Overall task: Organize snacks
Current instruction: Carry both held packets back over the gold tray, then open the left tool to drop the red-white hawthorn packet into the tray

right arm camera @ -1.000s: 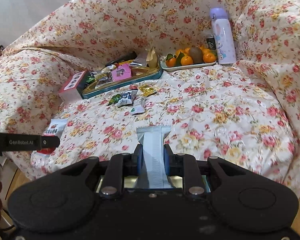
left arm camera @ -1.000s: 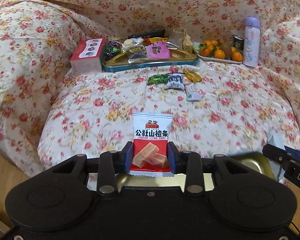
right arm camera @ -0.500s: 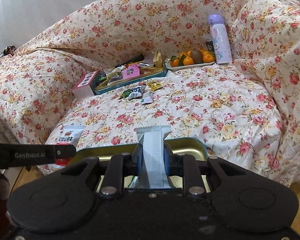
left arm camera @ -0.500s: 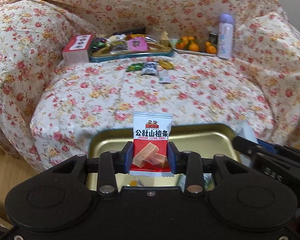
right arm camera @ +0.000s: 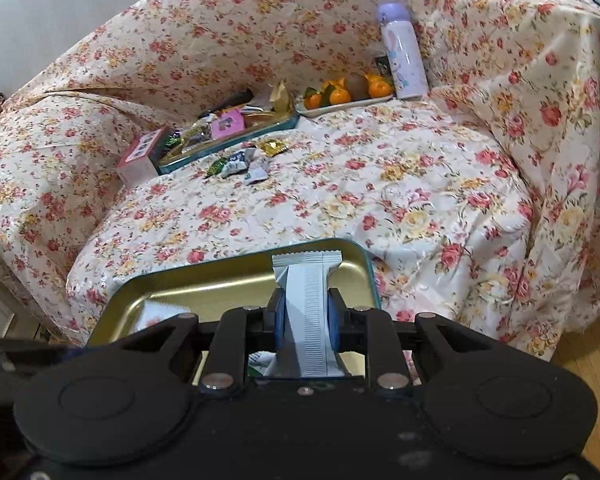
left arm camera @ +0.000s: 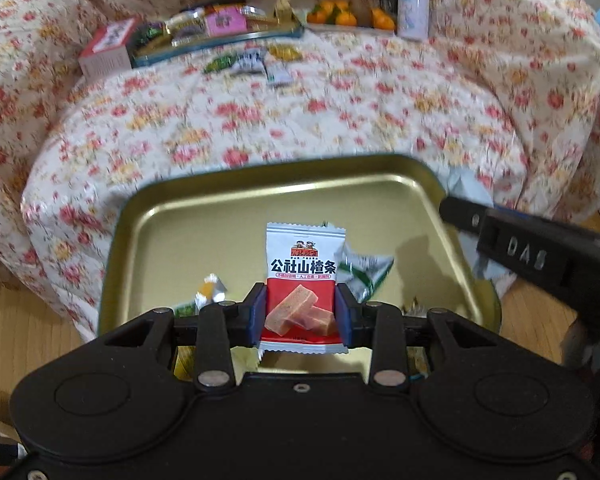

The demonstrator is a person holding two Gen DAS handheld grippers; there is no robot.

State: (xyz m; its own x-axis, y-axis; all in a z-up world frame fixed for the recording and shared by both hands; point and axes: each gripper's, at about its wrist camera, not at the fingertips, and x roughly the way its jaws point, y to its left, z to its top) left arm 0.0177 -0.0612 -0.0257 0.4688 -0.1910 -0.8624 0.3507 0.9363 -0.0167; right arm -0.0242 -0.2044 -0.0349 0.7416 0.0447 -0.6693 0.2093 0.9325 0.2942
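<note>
While the red-and-white hawthorn snack packet sits upright between the blue pads, the left gripper is clamped on its lower half, holding it over the gold tray. Down in that tray lie a few pieces already: a green-and-white wrapper just right of the held packet and a small silver-and-orange candy to its left. Over on the other side, the right gripper is squeezed tight on a pale grey packet, seam side showing, standing upright above the tray's far right corner. From the left wrist view, the right gripper's black body reaches in from the right edge, level with the tray rim. Beyond the tray lies the floral-covered sofa. Mid-cushion, a little cluster of loose snacks waits, well apart from both grippers. Behind them a teal-rimmed tray is piled with wrappers, a red-and-white box touching its left end. Further right, a white plate of oranges, and a lilac flask standing upright just beside it. Wooden floor shows at lower right.
</note>
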